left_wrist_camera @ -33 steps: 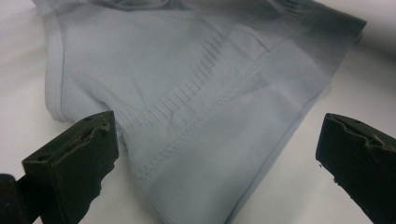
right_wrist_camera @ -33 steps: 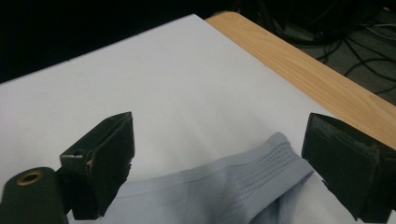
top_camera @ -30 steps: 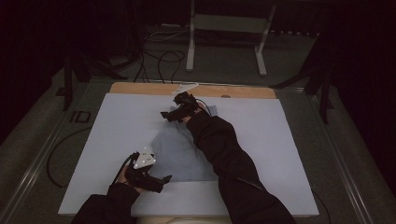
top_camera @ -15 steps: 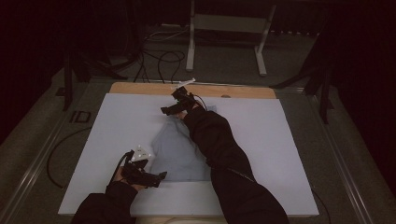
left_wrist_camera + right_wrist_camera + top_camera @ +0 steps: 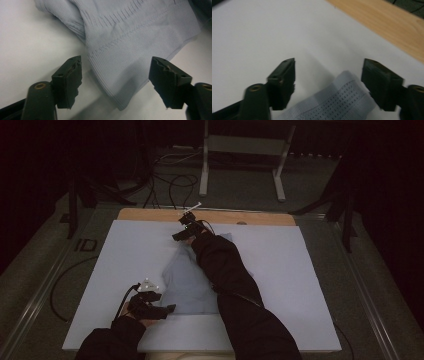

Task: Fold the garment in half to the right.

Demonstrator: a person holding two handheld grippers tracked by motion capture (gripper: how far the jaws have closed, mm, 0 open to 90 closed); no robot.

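A pale blue knitted garment [image 5: 187,280] lies crumpled on the white table cover [image 5: 130,250], running from the near middle to the far middle. My left gripper [image 5: 167,309] is open at the garment's near left corner. In the left gripper view its jaws straddle the ribbed hem corner [image 5: 120,75] without touching it. My right gripper [image 5: 179,236] is open at the garment's far end, low over the cover. In the right gripper view a perforated band of the cloth [image 5: 337,100] lies between the wide jaws.
A bare wooden strip [image 5: 150,214] of the table edges the far side [image 5: 387,27]. Beyond it are cables [image 5: 170,182] on the floor and a metal stand [image 5: 240,150]. A cable [image 5: 65,285] trails off the table's left side.
The left gripper has slid right and nearer, up to the garment's near left corner. The right gripper has shifted slightly left at the far end. Both stay open.
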